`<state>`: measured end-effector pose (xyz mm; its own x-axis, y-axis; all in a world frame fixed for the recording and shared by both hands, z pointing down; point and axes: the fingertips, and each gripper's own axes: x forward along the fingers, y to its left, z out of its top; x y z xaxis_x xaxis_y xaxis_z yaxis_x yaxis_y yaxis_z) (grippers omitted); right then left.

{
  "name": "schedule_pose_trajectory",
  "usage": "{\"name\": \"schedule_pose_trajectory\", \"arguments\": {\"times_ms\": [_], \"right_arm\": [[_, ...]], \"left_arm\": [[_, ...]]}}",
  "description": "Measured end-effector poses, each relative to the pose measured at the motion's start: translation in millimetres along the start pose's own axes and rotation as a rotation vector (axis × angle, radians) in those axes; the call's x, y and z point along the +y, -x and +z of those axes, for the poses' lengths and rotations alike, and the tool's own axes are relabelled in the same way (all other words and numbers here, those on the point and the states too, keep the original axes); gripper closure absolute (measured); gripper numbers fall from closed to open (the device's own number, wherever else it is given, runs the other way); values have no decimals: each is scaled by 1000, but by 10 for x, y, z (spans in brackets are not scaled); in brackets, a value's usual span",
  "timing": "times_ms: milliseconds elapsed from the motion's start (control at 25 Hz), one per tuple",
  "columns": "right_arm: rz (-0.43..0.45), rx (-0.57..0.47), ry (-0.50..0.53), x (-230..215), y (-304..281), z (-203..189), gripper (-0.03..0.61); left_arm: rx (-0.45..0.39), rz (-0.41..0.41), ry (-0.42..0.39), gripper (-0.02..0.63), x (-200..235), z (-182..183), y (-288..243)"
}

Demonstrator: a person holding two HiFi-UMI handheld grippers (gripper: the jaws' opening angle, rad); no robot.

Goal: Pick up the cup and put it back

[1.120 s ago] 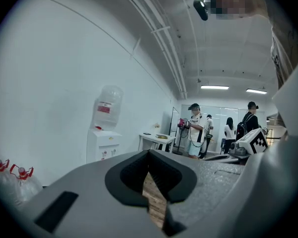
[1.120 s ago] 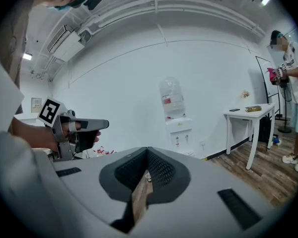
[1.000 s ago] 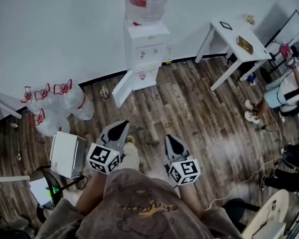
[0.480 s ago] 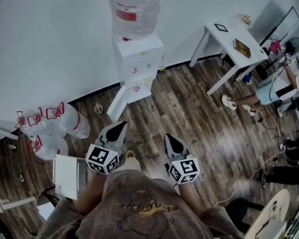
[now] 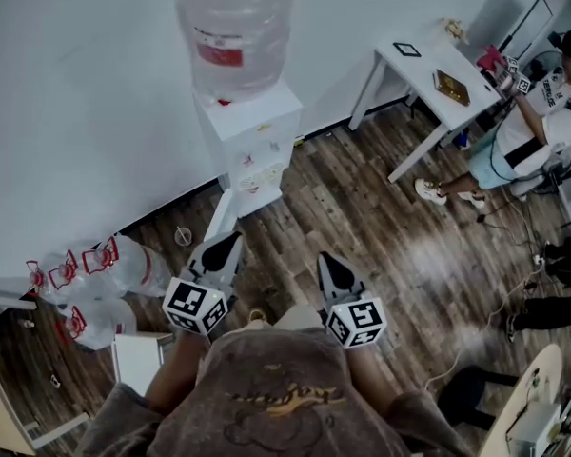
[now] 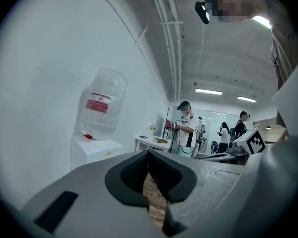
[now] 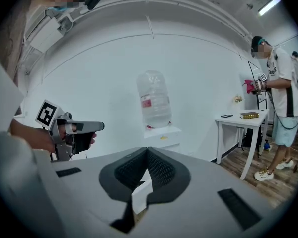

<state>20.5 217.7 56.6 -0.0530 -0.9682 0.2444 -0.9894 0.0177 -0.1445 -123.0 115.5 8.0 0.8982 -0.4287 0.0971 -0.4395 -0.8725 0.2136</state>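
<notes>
A small cup [image 5: 182, 236] stands on the wood floor, left of the white water dispenser [image 5: 247, 136] with its big bottle [image 5: 233, 31]. My left gripper [image 5: 231, 239] is shut and empty, its tip pointing at the dispenser's foot, to the right of the cup. My right gripper [image 5: 329, 259] is shut and empty too, held level beside it. In the left gripper view the jaws [image 6: 149, 153] meet, with the dispenser [image 6: 92, 150] ahead at the left. In the right gripper view the closed tip [image 7: 148, 150] faces the bottle [image 7: 153, 100], and the left gripper [image 7: 97, 127] shows at the left.
Several empty water bottles [image 5: 95, 274] lie on the floor at the left by a white box [image 5: 138, 360]. A white table [image 5: 438, 79] stands against the wall at the right, with a person [image 5: 528, 127] beside it. Cables [image 5: 500, 312] run over the floor at the right.
The dispenser has come closer and larger in the head view as I move toward it. Both grippers keep the same pose, shut.
</notes>
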Motion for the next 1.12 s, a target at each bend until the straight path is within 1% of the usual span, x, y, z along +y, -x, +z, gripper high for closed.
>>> {"name": "schedule_pose_trajectory", "arguments": {"times_ms": [400, 640, 840, 1120], "right_arm": [[-4, -4, -10, -170, -444, 71, 575], [18, -2, -9, -339, -692, 108, 575], [34, -6, -8, -489, -899, 140, 575], [75, 10, -9, -706, -1240, 24, 575]], "left_arm": [[14, -13, -2, 611, 295, -38, -395], [18, -1, -9, 612, 386, -26, -633], [9, 18, 22, 611, 496, -40, -825], [22, 33, 16, 611, 668, -181, -1146]]}}
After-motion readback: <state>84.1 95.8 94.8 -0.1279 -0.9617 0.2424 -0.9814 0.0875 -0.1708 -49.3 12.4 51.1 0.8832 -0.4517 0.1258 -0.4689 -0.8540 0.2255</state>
